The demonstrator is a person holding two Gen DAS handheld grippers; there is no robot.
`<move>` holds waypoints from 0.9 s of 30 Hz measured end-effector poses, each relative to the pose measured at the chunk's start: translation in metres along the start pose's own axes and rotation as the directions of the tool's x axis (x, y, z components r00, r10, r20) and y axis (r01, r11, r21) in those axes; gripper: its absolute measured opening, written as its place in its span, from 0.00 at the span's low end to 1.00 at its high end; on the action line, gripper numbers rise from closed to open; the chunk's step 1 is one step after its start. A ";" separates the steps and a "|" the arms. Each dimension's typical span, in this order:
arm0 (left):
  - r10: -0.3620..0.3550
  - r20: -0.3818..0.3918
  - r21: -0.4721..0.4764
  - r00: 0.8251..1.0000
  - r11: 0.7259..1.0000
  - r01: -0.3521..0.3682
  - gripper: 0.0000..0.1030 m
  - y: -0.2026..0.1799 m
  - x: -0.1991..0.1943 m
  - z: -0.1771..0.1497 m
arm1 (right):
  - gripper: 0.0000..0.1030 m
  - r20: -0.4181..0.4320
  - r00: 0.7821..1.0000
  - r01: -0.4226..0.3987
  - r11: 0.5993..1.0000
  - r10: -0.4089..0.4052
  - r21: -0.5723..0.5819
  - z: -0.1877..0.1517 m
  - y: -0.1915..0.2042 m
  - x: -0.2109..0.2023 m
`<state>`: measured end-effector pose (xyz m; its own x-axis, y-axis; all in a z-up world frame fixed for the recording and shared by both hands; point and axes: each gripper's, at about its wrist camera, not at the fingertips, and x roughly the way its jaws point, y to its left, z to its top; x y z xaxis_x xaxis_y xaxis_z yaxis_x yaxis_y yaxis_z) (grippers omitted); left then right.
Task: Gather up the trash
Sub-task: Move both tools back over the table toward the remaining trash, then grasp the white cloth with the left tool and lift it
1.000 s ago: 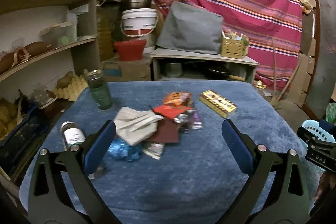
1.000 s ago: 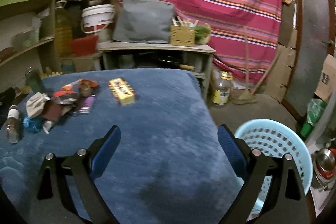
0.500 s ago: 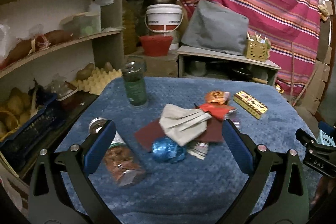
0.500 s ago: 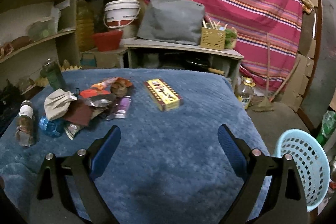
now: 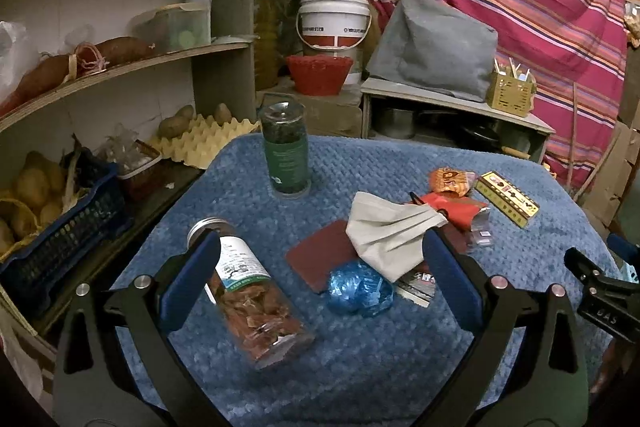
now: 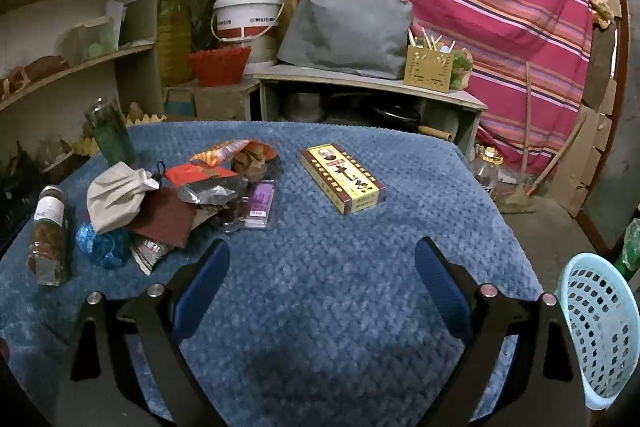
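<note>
Blue plush covers the table (image 5: pixel 360 379), and on it the trash is heaped in one loose pile: a blue crumpled bag (image 5: pixel 357 287), a pale wrapper (image 5: pixel 390 233), a brown sheet (image 5: pixel 320 259) and a red packet (image 5: pixel 456 207). I judge I am at the approach, nothing picked yet. My left tongs (image 5: pixel 320 287) are spread wide and empty, and the blue bag sits low centre of that view, right between the two fingers. A lying jar (image 5: pixel 256 295) is just beside the left finger, so the next move calls for easing down onto the bag without nudging it.

My right tongs (image 6: pixel 322 287) are likewise agape and hold nothing, over bare cloth. The pile (image 6: pixel 160 203) lies at mid left of that view, the yellow box (image 6: pixel 343 178) at centre, well apart from the fingers. The basket (image 6: pixel 600 331) waits at lower right, off the table edge.
</note>
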<state>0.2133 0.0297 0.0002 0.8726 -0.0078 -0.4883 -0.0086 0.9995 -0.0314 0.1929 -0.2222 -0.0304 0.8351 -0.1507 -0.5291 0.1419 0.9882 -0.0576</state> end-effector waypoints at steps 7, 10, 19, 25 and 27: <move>-0.004 -0.009 0.026 1.000 1.000 0.005 0.95 -0.002 0.010 -0.003 | 0.96 -0.027 0.999 0.032 0.999 -0.032 -0.032 -0.002 -0.002 0.018; 0.000 -0.033 0.025 0.999 1.000 0.001 0.95 -0.005 0.022 -0.007 | 0.96 -0.028 0.999 0.043 0.998 -0.044 -0.046 -0.002 -0.004 0.023; -0.030 -0.159 0.045 0.987 0.998 0.038 0.95 -0.026 0.079 -0.002 | 0.96 -0.078 0.997 0.022 0.999 -0.024 -0.027 0.000 -0.019 0.052; -0.049 -0.184 0.032 0.982 0.998 0.055 0.95 -0.035 0.102 -0.003 | 0.96 -0.153 0.988 0.022 0.998 -0.013 0.053 0.001 -0.036 0.068; -0.046 -0.174 0.036 0.984 0.998 0.053 0.94 -0.036 0.104 -0.007 | 0.96 -0.145 0.989 0.015 0.998 -0.006 0.061 0.001 -0.036 0.067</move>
<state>0.3010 -0.0074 -0.0554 0.7736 -0.0594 -0.6309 0.0552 0.9981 -0.0262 0.2440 -0.2679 -0.0623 0.7481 -0.1514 -0.6460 0.1866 0.9823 -0.0141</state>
